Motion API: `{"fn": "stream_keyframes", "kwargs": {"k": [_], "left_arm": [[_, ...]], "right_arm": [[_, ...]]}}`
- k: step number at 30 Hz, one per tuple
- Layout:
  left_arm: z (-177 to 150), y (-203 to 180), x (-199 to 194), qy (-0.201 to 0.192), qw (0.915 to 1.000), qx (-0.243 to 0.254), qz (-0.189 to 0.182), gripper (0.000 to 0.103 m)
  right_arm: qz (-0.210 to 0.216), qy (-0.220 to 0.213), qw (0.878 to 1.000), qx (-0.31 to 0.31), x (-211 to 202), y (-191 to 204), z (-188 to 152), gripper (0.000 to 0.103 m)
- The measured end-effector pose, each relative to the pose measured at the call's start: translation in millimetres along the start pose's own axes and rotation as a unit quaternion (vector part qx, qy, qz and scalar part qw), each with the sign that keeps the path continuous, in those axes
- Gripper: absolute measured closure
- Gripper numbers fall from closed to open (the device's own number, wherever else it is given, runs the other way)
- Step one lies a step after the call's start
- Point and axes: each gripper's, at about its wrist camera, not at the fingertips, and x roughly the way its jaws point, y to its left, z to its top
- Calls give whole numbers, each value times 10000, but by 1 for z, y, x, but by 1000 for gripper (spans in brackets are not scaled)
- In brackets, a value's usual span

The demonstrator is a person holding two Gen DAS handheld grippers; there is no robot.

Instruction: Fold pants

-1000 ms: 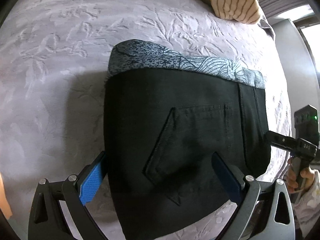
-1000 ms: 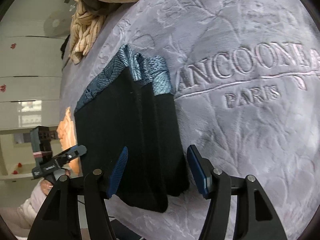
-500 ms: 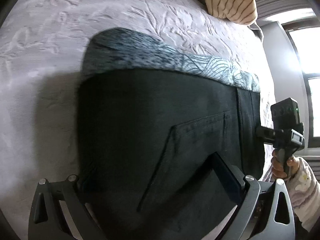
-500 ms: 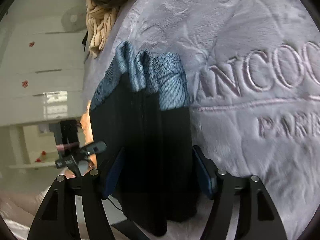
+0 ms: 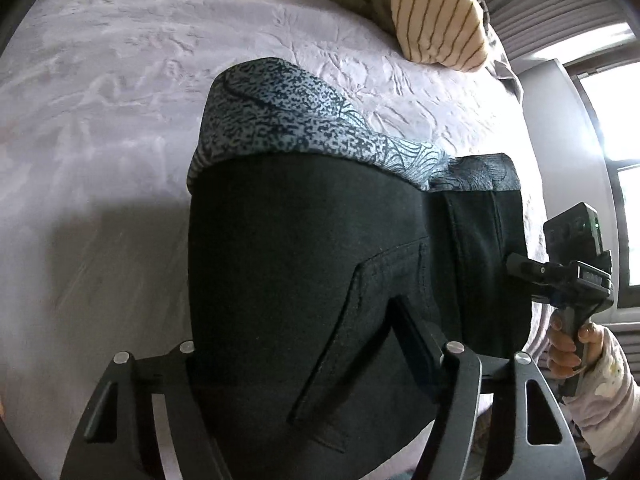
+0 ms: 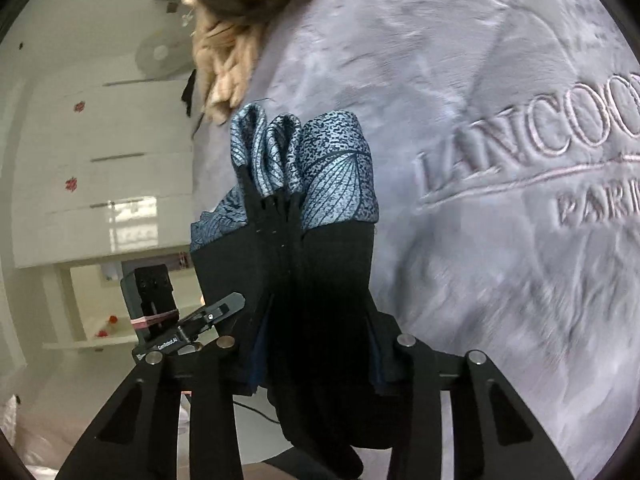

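Black pants [image 5: 304, 264] folded into a compact stack on the bed [image 5: 100, 152], over the lilac embossed blanket; patterned blue-grey lining [image 5: 288, 124] sticks out at the far edge, back pocket facing up.

Left hand-held gripper [image 5: 296, 344] – jaws have just been closing, now clamped across the near end of the stack. The right finger [image 5: 412, 332] presses into the cloth beside the pocket; the left one is buried behind the fabric edge, so contact on that side is probably there but can't be seen.

Right hand-held gripper [image 6: 316, 356] – jaws also just closed in, pinching the layered side edge of the pants [image 6: 320, 280]. Blue pads sit against the cloth on both sides. From this view the layers bunch upright between the fingers, lining [image 6: 320, 168] fanned at the top.

Each gripper shows in the other's view: the right one [image 5: 524, 270] at the stack's right edge with a hand [image 5: 568, 344] on its handle, the left one [image 6: 220, 308] at the stack's left edge.

Striped cream clothes [image 5: 436, 16] heaped at the far end of the bed, well apart from the pants. Blanket lettering [image 6: 532, 148] lies right of the stack.
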Motion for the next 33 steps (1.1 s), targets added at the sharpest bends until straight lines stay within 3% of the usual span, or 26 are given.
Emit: {"fn": "stream_keyframes", "kwargs": {"k": [8,11,18,22,25,28,33], "left_arm": [[-39,27,-54,151,9998,140,49,32],[-51,53,-73,220,9995,194,124,32],[-62,115,-109,-161,9986,-2,507,31],[-67,147,-84,-146,9966,-103,800,31],[-71,168,-60,16,9941,-251,1056,17],[-73,175,-63,-2,9950,-393,915,16],[-82,161,-83,-243,9863,30,1629,16]], "right_arm": [[134,-73,9999,-62,10,42,-71,61],[250,-196,9995,74,32,48,-97,61],[343,-303,9986,283,98,73,-144,61],[-104,-287,9992,251,127,80,-146,61],[-867,-221,9958,188,148,75,-143,58],[-1345,-188,9900,395,155,65,-145,48],[-1916,-214,9810,216,143,69,-159,43]]}}
